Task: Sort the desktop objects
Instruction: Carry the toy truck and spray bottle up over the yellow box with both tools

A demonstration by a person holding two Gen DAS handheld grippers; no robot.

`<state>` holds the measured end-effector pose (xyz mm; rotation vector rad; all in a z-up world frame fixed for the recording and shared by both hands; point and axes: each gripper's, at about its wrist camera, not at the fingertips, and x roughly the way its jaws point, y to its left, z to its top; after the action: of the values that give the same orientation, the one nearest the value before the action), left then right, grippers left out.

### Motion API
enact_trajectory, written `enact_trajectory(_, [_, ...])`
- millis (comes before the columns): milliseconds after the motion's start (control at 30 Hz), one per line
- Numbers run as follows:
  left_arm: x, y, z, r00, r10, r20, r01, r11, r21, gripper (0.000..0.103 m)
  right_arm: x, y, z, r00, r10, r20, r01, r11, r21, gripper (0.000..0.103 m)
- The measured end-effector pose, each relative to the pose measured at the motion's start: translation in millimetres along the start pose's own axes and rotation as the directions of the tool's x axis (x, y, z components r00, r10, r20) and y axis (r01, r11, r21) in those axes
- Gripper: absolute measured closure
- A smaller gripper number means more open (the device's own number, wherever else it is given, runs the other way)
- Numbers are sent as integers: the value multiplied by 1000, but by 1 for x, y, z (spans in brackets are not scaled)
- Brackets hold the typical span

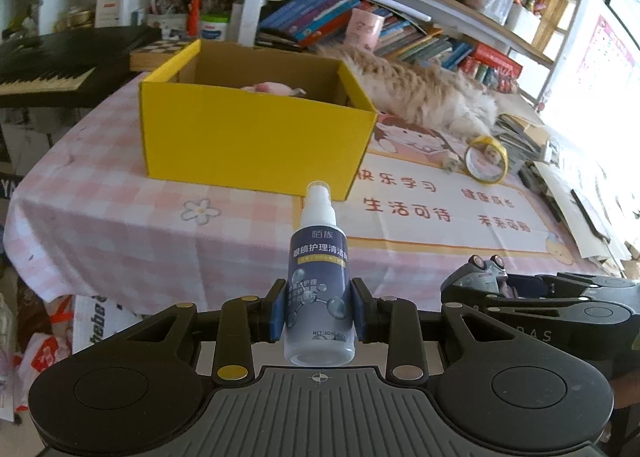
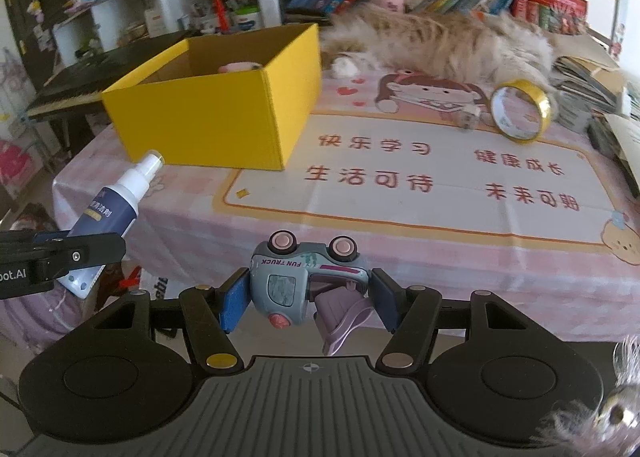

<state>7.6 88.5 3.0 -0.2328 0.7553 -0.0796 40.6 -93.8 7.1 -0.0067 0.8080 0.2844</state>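
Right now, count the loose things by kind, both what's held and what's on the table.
Spray bottle, in left tongs: 1
Toy truck, in right tongs: 1
Tape roll: 1
Yellow box: 1
Pink item in box: 1
Total: 5

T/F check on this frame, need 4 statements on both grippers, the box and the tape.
1. The left gripper is shut on the spray bottle. True.
2. The right gripper is open, holding nothing. False: it is shut on the toy truck, held wheels up.
3. The yellow box has no contents. False: a pink item shows inside.
4. The tape roll sits on the table, outside the box. True.
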Motion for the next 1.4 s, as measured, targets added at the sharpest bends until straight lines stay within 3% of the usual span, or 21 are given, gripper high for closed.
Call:
enact_trajectory(700, [-15,33,-4,997,74,17,-73,994,-79,72,21,44,12,994,100,-38,-104,989,-108,43])
enact_trajectory(1400, [1,34,15,995,95,28,-92,991,-99,72,36,49,32,992,124,-39,-129,975,-179,43])
